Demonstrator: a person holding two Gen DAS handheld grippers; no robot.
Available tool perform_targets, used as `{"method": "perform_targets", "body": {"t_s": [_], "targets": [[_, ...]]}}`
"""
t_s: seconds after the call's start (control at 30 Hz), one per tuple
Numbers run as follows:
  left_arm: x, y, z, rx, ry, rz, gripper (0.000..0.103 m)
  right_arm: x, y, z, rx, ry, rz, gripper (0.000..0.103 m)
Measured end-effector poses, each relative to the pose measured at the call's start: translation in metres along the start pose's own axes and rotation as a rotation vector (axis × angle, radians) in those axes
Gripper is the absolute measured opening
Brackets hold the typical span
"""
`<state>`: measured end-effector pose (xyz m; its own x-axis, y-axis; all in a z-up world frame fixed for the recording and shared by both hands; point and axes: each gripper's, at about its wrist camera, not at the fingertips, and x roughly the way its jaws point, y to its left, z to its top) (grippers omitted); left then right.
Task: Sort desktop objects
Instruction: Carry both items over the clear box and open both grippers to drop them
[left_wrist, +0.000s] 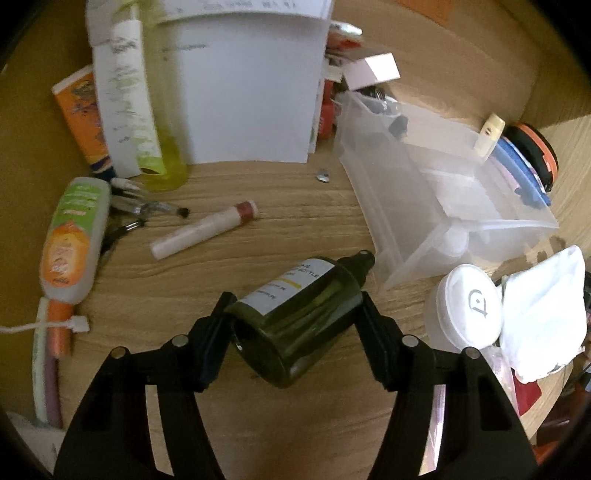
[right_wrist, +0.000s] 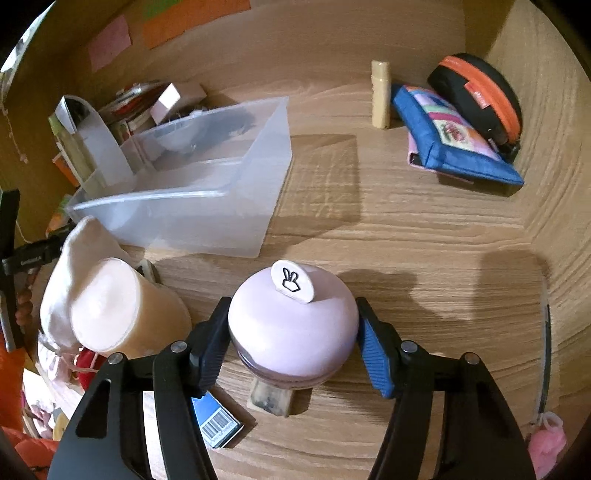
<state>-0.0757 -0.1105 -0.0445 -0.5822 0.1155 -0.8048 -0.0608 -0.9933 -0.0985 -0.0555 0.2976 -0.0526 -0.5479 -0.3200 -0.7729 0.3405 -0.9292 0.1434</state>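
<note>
We have the pale wood-grain desktop (right_wrist: 406, 240) under both tools, and on it the clear frosted plastic storage bin (right_wrist: 207, 206), which we take to be where things get sorted; it sits far and to the right of our left gripper (left_wrist: 293, 314) and far and to the left of our right gripper (right_wrist: 293, 325), so it lies between the two hands. The dark olive-green glass bottle with a white label and black cap (left_wrist: 295, 328) lies on its side between the left jaws, which are clamped across its body, one pad on each flank. Its long axis runs diagonally, base toward us and to the left, cap pointing far and right, straight at the bin's near corner, almost touching it. The grip is across that axis, near the shoulder, so we judge the heavier base may sag if lifted. The lilac dome-shaped jar with a small white oval tab marked with a rabbit (right_wrist: 293, 325) stands upright between the right jaws, which have closed against its sides at the widest part. It has no long axis to speak of; its tab faces the far side. Both items are near the bin; the bottle's cap end is nearer.
</note>
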Motion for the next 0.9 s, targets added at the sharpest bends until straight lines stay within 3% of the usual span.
{"method": "perform_targets", "body": {"t_s": [0.3,0.43,0.67,0.9], "targets": [[-0.054,-0.011,0.002,-0.019,-0.136,0.014,0.064,-0.033,0.008,0.014,-0.019,-0.091,-0.004,0.060],[-0.071,-0.023,0.011,-0.011,-0.183,-0.035,0.064,-0.048,0.014,0.023,-0.040,-0.133,0.016,0.060],[-0.088,-0.055,0.026,-0.010,-0.186,-0.225,0.064,-0.068,0.031,0.041,-0.092,-0.195,0.073,0.060],[-0.081,-0.085,0.050,0.053,-0.207,-0.205,0.064,-0.074,0.058,0.061,-0.171,-0.238,0.112,0.060]]}}
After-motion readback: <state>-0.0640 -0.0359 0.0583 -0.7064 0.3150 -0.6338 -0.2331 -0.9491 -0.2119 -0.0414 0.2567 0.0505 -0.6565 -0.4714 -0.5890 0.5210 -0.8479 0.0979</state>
